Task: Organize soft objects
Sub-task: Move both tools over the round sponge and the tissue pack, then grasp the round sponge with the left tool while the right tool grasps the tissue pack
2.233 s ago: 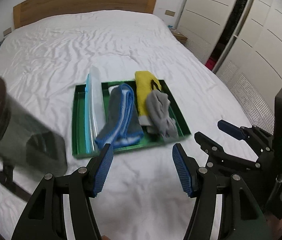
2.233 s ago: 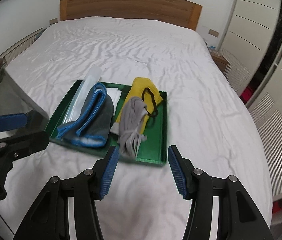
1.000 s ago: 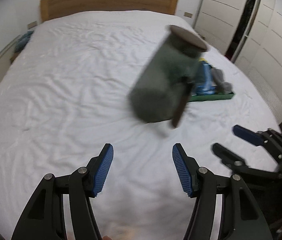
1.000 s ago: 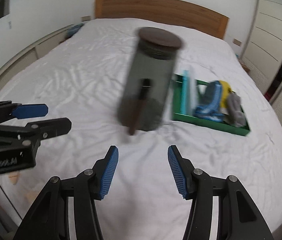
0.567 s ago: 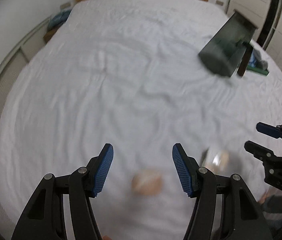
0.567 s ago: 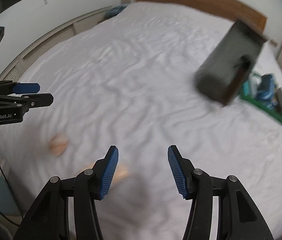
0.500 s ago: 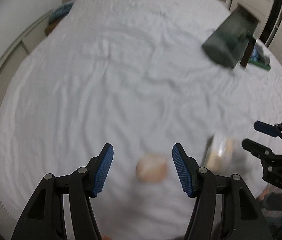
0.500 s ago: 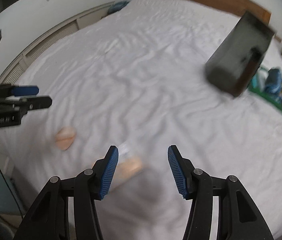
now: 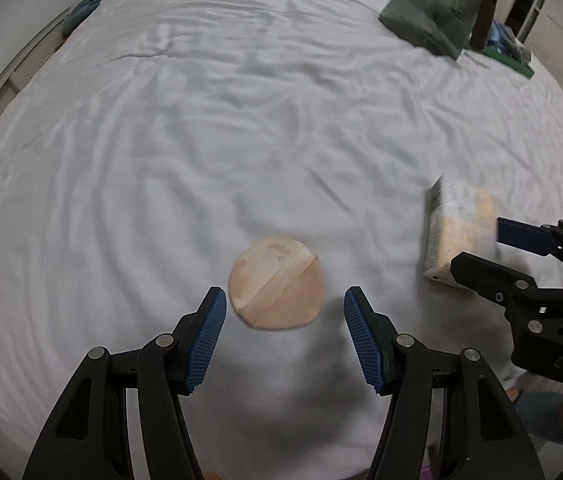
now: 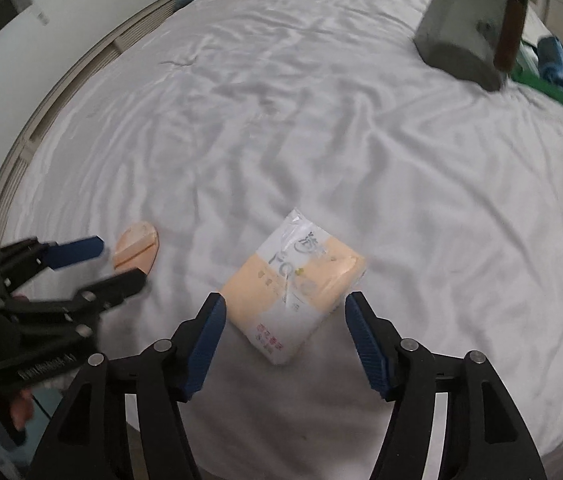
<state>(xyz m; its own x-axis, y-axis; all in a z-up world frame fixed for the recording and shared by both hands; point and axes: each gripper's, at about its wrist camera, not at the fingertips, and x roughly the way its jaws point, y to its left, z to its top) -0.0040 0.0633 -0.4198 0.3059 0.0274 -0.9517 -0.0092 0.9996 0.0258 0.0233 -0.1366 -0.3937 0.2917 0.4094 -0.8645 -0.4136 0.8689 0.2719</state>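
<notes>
Left hand-held gripper [image 9: 284,334]: wide open, nothing held, poised low over round beige puff pad [image 9: 276,284], pad lying flat on bed sheet [image 9: 201,120] just ahead of and between the fingertips. Right hand-held gripper [image 10: 284,334]: equally wide open, empty, straddling near end of tissue pack [image 10: 295,284], pack set diagonally to the jaws. Further out: dark cylindrical container [image 10: 477,24] toward the bed's far right, green tray [image 10: 553,92] with folded cloths beyond it.

Risks, judged:
- Pad thin and flat; closing too high likely to miss, closing too low likely to pinch sheet along with it.
- Pack skewed; squeeze across corners could rotate or eject slick wrapper.
- Soft mattress yielding under pressure, spoiling depth estimate.
- Both frames motion-blurred; exact contact undeterminable.
</notes>
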